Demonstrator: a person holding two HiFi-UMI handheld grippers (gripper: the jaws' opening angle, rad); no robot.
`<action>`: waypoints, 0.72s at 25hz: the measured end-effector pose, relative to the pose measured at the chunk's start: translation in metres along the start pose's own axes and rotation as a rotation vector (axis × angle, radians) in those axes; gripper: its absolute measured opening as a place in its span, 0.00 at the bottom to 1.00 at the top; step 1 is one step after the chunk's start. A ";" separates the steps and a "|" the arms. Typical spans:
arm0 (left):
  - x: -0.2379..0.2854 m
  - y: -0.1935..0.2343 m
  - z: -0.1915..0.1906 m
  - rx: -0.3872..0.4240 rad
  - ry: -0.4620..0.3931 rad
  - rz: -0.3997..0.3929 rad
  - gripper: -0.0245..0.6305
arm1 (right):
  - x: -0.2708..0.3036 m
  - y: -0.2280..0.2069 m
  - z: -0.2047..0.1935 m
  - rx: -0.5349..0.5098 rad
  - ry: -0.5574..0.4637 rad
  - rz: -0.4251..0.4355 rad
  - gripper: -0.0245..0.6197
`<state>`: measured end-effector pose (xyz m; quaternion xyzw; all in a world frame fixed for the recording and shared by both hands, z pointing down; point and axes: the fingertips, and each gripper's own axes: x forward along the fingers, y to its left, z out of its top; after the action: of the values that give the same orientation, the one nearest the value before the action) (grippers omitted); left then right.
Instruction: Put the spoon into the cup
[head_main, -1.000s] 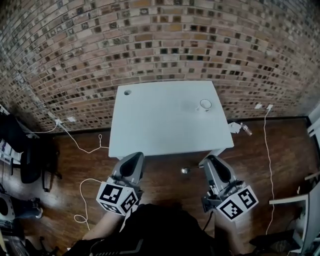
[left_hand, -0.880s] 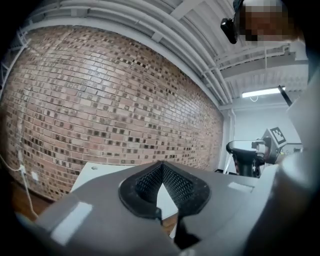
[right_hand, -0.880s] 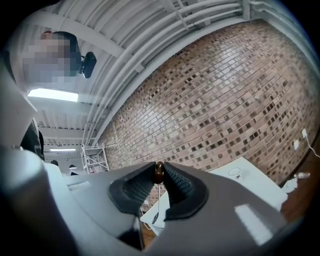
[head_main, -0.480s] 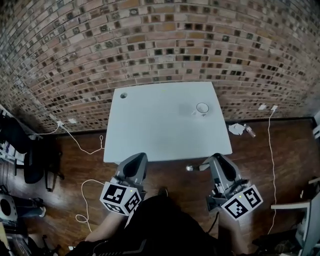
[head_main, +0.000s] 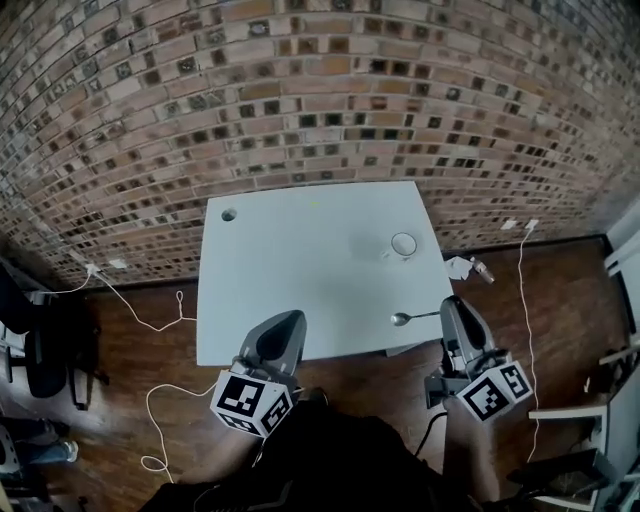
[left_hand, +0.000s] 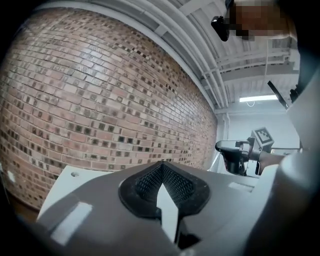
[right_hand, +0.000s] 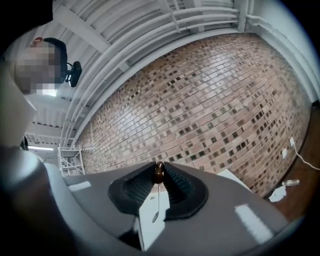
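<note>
**Q:** Where is the spoon?

**A:** My right gripper is clamped on the end of the handle. The spoon sticks out to the left, its bowl over the near right part of the white table. The cup stands farther off, toward the far right corner. My left gripper has its jaws together on nothing.

**Q:** How will it handle?

**A:** It looks like metal, so I judge it light, stiff and smooth. On so thin a handle the pads could let it swivel, and a hold at the very end leaves the bowl free to droop. I'd keep it firmly pinched and tip it bowl first into the cup.

**Q:** What changed from a second ago?

**A:** Both grippers hung over the wood floor, short of the table. Now they have come forward, and the spoon has crossed the near edge.
</note>
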<state>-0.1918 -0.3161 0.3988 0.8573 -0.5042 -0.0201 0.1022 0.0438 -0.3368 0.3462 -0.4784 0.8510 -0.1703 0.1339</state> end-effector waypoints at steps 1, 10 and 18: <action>0.004 0.007 -0.001 -0.001 0.004 -0.006 0.03 | 0.008 -0.004 -0.002 0.005 0.002 -0.017 0.13; 0.037 0.049 -0.014 -0.048 0.037 -0.015 0.03 | 0.063 -0.049 -0.005 -0.004 0.008 -0.119 0.13; 0.073 0.062 -0.008 -0.029 0.011 0.036 0.03 | 0.093 -0.099 -0.009 0.022 0.045 -0.114 0.13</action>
<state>-0.2077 -0.4074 0.4238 0.8466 -0.5185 -0.0210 0.1179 0.0691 -0.4632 0.3893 -0.5205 0.8233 -0.1979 0.1100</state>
